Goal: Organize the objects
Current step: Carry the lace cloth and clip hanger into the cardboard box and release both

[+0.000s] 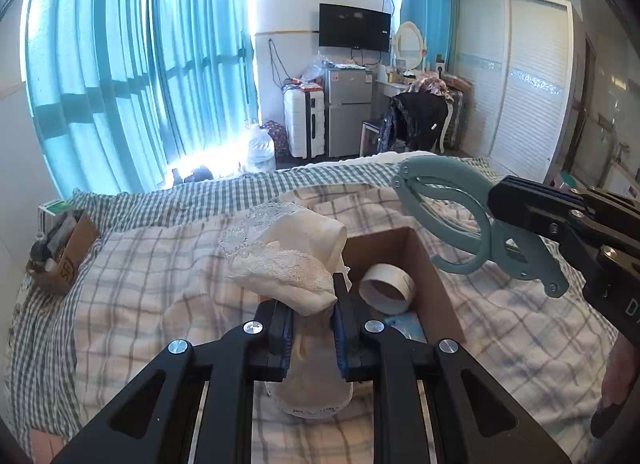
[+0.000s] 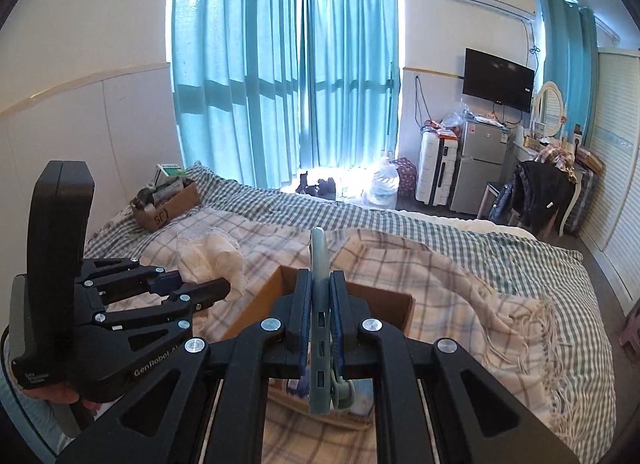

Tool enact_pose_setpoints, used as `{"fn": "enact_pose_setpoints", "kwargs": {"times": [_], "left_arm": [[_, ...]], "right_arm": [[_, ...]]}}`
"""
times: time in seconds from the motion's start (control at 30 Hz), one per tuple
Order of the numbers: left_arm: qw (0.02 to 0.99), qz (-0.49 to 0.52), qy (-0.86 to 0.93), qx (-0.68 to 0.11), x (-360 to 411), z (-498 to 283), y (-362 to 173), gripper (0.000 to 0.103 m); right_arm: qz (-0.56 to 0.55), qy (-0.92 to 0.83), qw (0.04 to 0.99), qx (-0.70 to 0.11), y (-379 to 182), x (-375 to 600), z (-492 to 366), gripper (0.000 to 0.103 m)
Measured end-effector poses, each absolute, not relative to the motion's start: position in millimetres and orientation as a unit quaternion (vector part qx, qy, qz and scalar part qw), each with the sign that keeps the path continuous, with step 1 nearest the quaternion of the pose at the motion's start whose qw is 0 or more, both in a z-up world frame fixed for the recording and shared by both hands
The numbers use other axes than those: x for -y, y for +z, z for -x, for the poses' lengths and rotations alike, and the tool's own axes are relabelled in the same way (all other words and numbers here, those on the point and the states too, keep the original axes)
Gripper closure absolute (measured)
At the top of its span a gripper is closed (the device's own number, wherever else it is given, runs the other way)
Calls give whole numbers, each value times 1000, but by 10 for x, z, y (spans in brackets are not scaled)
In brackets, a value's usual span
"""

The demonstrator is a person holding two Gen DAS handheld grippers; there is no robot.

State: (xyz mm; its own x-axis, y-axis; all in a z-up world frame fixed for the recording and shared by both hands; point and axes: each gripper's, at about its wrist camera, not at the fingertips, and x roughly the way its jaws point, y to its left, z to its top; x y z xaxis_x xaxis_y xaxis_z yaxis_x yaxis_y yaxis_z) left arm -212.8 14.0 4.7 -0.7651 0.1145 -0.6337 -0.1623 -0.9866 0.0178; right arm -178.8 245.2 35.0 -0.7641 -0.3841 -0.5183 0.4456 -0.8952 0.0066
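My left gripper [image 1: 313,316] is shut on a cream lace-trimmed cloth [image 1: 296,260] and holds it above the bed, just left of an open cardboard box [image 1: 436,284]. A roll of tape [image 1: 387,288] lies inside the box. My right gripper [image 2: 320,304] is shut on a teal plastic clip [image 2: 320,296] and holds it over the same box [image 2: 256,304]. In the left wrist view the teal clip [image 1: 452,216] hangs above the box's right side. In the right wrist view the left gripper [image 2: 216,288] and cloth [image 2: 212,256] are at left.
A plaid blanket [image 2: 440,276] covers the checked bed. A second cardboard box [image 2: 166,204] full of items sits at the bed's far left corner. Beyond the bed are a suitcase [image 1: 304,124], a fridge [image 1: 348,112], a chair with clothes [image 1: 420,120] and a wardrobe [image 1: 528,84].
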Motion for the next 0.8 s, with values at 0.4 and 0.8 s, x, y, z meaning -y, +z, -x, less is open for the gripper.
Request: {"fn": "enact_pose_setpoints", "kwargs": {"times": [0.4,0.8], "left_arm": [[83,377,922,-26,-251,2933,-541,86],[50,432,899,-51,-337,3085,-1217,86]], "right_arm": [[-312,-920,230,-48,-188,-2319,2723,94],[-388,-890,237,-41,-1030,-2389,3023,94]]}}
